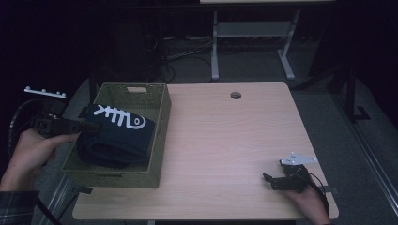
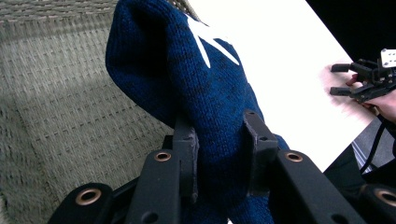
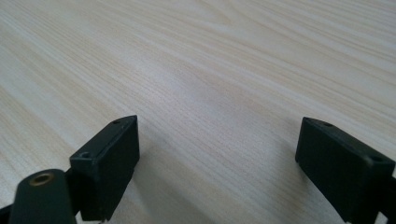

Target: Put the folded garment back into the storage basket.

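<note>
**Left fingers clamped on sweater in basket; right fingers apart over bare bench**

At the bench's (image 1: pixel 225 140) left edge, the woven olive basket (image 1: pixel 159 136) holds a folded navy knit sweater (image 1: pixel 119 136) with a white fishbone print. The left gripper (image 1: pixel 91 126) reaches in over the basket's left wall, hand (image 1: pixel 33 150) outside it. Its own view shows both fingers (image 2: pixel 187 149) pinching a fold of knit, basket weave behind. Wide bare wood lies between. Near the front right corner, the right gripper (image 1: pixel 271 180) sits low, pointing left; its fingers (image 3: pixel 112 158) stand well apart above wood grain.
</note>
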